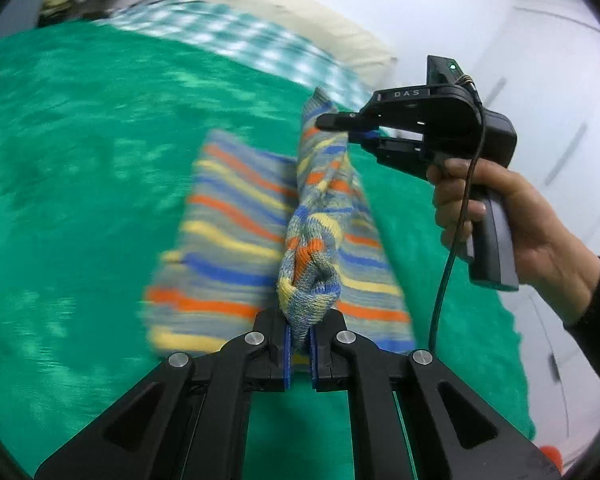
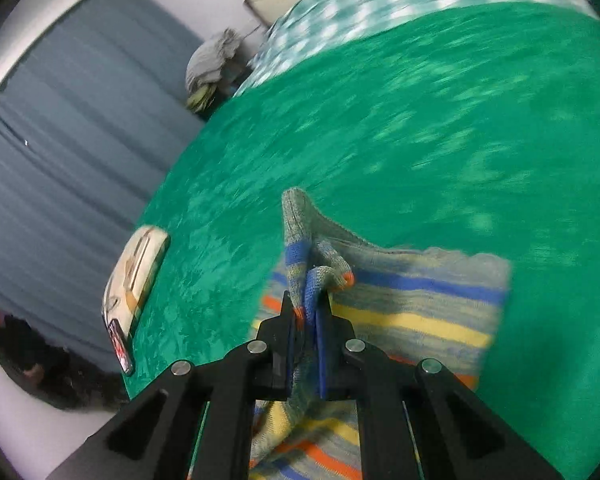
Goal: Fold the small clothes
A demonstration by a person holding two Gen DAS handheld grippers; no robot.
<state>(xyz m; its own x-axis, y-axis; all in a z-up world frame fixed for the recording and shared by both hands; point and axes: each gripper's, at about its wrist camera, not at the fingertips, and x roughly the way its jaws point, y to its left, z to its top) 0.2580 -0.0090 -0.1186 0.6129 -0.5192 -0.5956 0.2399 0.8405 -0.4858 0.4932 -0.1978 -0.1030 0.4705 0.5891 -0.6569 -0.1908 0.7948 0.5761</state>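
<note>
A small striped knit garment (image 1: pixel 228 232), grey with orange, yellow and blue bands, lies partly on a green bedspread (image 1: pixel 80 160). Its near edge is bunched into a ridge and lifted. My left gripper (image 1: pixel 300 344) is shut on the near end of that ridge. My right gripper (image 1: pixel 342 130), held by a hand (image 1: pixel 496 216), is shut on the far end. In the right wrist view the right gripper (image 2: pixel 308 332) pinches a fold of the striped garment (image 2: pixel 420 300), whose rest hangs and trails over the green bedspread (image 2: pixel 380 140).
A green-and-white checked blanket (image 1: pixel 228 36) and a cream pillow (image 1: pixel 284 8) lie at the bed's far end. A grey clothes heap (image 2: pixel 212 64) sits beyond. A pale flat object (image 2: pixel 136 276) with a phone (image 2: pixel 120 346) rests near the bed edge. Blue curtains (image 2: pixel 60 140) hang at left.
</note>
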